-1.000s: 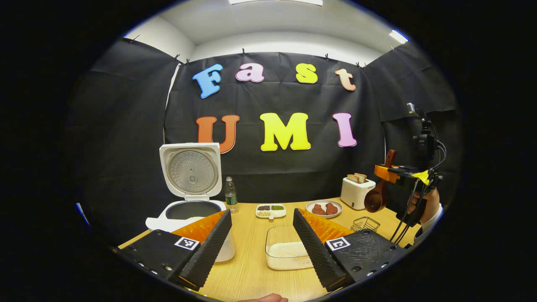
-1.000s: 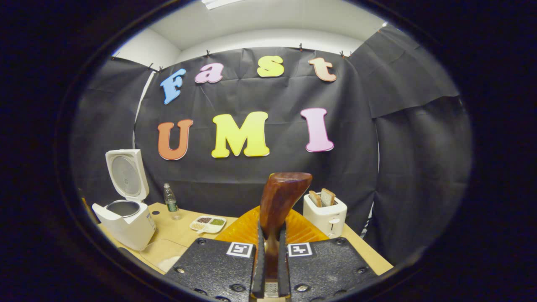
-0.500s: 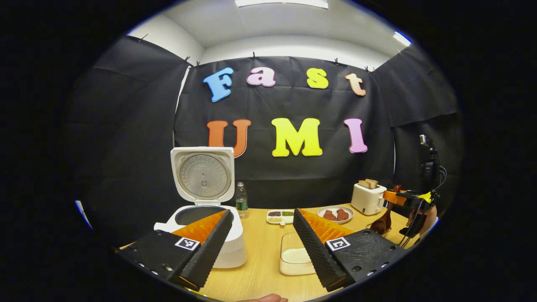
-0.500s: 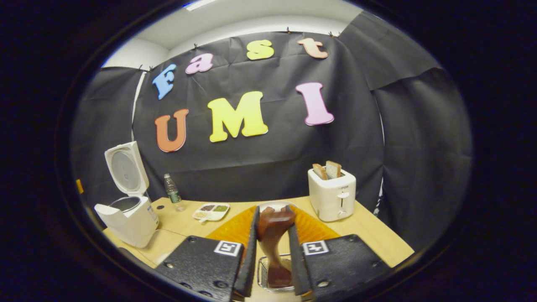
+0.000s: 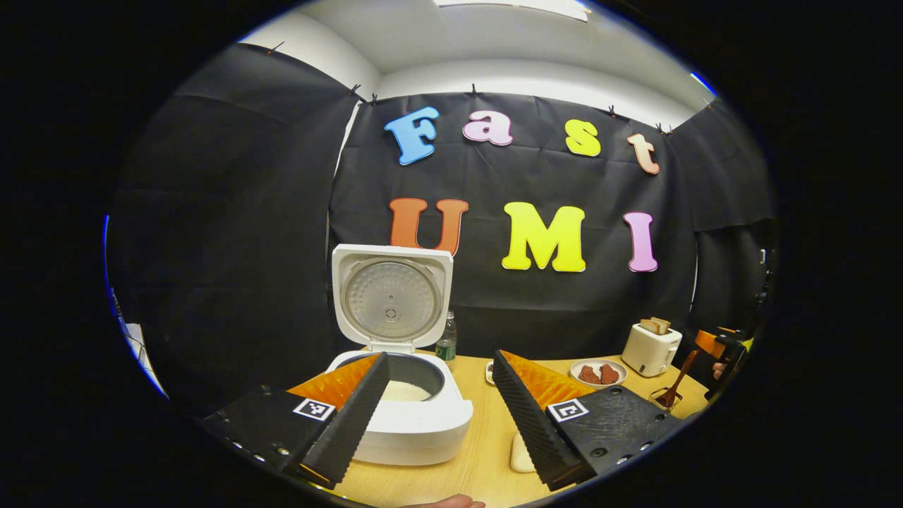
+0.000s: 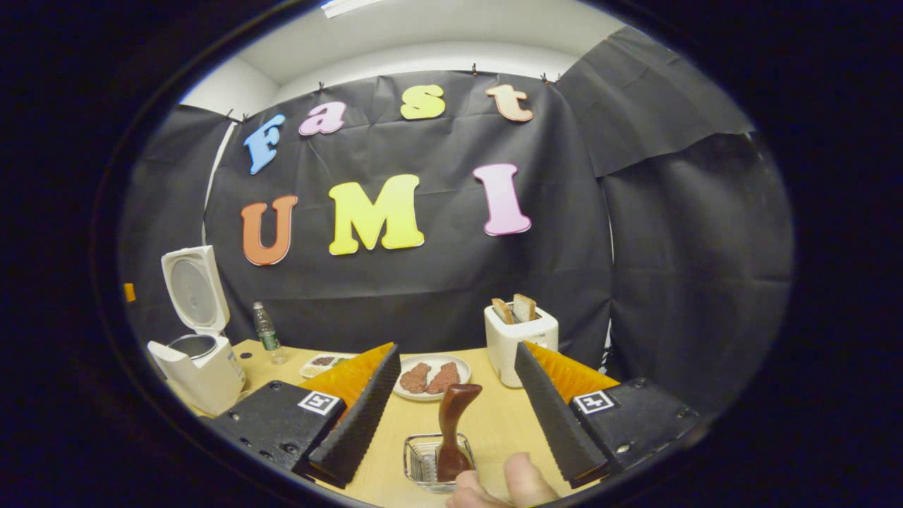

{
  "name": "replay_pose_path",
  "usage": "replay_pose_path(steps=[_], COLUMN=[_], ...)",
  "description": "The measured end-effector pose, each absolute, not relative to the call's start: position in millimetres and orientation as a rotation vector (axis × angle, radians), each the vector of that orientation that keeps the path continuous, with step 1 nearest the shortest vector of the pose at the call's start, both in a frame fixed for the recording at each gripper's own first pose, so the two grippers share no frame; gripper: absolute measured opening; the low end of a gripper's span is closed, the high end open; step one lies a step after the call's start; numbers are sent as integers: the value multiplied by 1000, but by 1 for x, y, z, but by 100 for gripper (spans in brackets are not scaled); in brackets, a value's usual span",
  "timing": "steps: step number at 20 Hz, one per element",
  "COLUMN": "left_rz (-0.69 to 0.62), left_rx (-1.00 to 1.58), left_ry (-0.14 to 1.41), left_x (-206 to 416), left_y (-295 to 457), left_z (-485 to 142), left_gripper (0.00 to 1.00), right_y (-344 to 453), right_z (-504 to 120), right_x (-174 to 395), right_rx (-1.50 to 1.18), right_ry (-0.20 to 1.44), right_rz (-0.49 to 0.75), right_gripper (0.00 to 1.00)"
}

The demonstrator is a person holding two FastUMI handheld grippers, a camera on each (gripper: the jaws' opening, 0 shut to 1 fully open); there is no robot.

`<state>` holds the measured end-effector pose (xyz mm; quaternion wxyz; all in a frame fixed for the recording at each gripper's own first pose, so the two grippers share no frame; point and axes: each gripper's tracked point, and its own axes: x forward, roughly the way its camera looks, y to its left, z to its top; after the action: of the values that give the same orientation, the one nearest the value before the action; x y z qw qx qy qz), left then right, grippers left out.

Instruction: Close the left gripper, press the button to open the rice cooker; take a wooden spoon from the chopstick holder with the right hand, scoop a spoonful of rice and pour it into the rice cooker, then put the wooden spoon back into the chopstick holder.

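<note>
The white rice cooker (image 5: 409, 416) stands with its lid up, and white rice shows in its pot. My left gripper (image 5: 441, 384) hangs open just in front of it with nothing between its fingers. In the right gripper view the brown wooden spoon (image 6: 451, 427) stands upright in the wire chopstick holder (image 6: 423, 462). My right gripper (image 6: 455, 377) is open, its fingers spread to either side of the spoon handle and apart from it. The rice cooker (image 6: 201, 367) sits at the far left of that view. The spoon (image 5: 676, 386) and the right gripper (image 5: 719, 346) also appear at the right edge of the left gripper view.
A white toaster (image 6: 520, 342) with two bread slices stands behind the holder. Beside it lie a plate (image 6: 430, 377) of brown pieces, a small divided dish (image 6: 321, 363) and a plastic bottle (image 6: 267, 331). A clear rice container (image 5: 520, 455) peeks out beside the left gripper. A thumb (image 6: 525, 480) shows at the bottom.
The right gripper lowered the spoon into the chopstick holder, opened and drew back from it. The left gripper view swung left, bringing the rice cooker closer to centre.
</note>
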<state>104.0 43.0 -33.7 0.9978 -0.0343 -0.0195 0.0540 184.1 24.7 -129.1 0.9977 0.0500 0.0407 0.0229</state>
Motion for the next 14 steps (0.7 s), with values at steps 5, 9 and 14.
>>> replay_pose_path(steps=[5,9,14], left_rz=[94,105,94], left_rx=[-95,-82,-58], left_ry=[-59,-101,-140], left_x=[129,160,216], left_y=[74,102,126], left_z=[-2,38,80], left_gripper=[94,94,94], right_y=[37,44,63], right_z=[-111,-90,-74], right_x=[157,138,119], right_rx=[110,117,159], right_ry=[57,-3,-69], right_rz=[89,119,208], right_gripper=[100,100,100])
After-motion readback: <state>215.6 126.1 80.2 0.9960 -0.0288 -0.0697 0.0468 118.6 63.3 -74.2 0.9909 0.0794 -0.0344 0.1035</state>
